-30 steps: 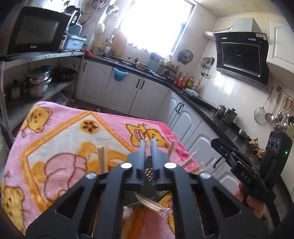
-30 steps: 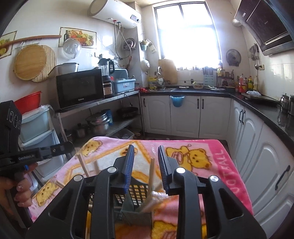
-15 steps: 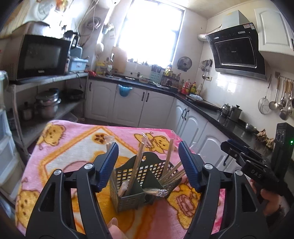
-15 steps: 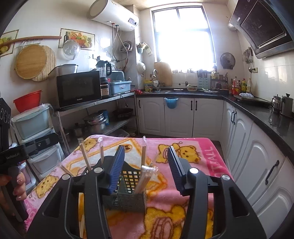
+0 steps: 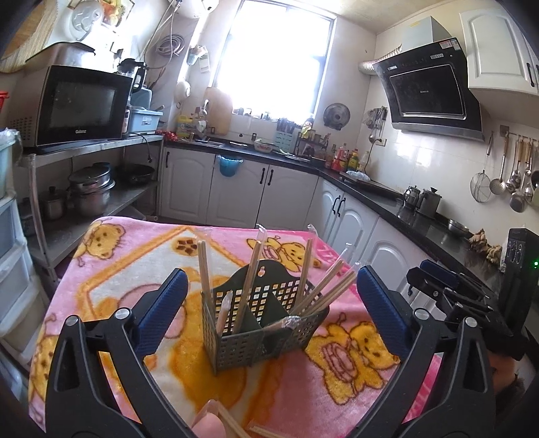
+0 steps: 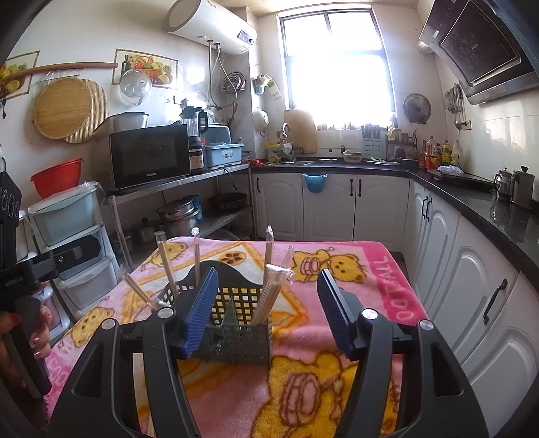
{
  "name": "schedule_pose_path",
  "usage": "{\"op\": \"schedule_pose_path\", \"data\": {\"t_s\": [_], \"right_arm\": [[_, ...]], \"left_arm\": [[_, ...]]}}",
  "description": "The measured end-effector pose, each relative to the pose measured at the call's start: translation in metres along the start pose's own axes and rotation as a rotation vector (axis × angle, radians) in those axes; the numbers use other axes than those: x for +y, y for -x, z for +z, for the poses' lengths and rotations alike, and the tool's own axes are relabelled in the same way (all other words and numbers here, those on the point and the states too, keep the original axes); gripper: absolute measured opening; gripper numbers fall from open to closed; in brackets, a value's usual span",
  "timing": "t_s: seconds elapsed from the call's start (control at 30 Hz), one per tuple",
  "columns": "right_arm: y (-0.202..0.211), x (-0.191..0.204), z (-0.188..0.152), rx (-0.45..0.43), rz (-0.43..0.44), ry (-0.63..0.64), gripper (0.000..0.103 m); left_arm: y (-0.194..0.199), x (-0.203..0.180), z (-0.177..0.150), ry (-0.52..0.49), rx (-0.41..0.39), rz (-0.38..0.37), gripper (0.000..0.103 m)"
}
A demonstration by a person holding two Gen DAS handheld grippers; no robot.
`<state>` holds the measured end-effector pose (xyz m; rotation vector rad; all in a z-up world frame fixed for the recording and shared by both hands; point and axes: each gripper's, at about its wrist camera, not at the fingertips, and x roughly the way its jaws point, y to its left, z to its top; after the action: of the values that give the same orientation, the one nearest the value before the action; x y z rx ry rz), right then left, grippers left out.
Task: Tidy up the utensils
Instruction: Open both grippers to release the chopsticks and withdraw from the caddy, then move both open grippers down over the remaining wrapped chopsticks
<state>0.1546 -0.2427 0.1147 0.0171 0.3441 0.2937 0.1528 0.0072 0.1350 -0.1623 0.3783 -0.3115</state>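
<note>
One slotted basket (image 5: 266,323) stands on the blanket-covered desk (image 5: 118,269), holding about seven wrapped chopstick pairs (image 5: 251,266). Left claw (image 5: 271,305) and right claw (image 6: 266,310) have just been opening; both gape empty.

You've got a pink bear-print blanket (image 6: 377,286) over the table. Microwave (image 6: 150,156) sits at 10 o'clock on a steel shelf, w/ stacked pots (image 6: 178,214) on the shelf below. Water heater (image 6: 210,25) hangs at 11 o'clock, window (image 6: 335,64) at 12. White cabinets (image 6: 380,205) run under a black counter (image 6: 471,195) toward 3 o'clock. Range hood (image 5: 429,92) is at 2 o'clock in the left view, ladles & strainers (image 5: 505,178) hanging just right of it.
</note>
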Motion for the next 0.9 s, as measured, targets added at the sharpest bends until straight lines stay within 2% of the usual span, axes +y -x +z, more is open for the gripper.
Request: {"op": "schedule_pose_path", "data": {"t_s": [0.37,0.9], "right_arm": [[0.010,0.011,-0.013,0.013,0.012,0.036,0.060],[0.013,0.024,-0.045,0.079,0.058,0.044,0.060]], "left_arm": [[0.004,0.011,-0.021,0.026,0.045,0.034,0.093],[0.005,0.029,-0.052,0.074,0.109,0.081,0.093]]}}
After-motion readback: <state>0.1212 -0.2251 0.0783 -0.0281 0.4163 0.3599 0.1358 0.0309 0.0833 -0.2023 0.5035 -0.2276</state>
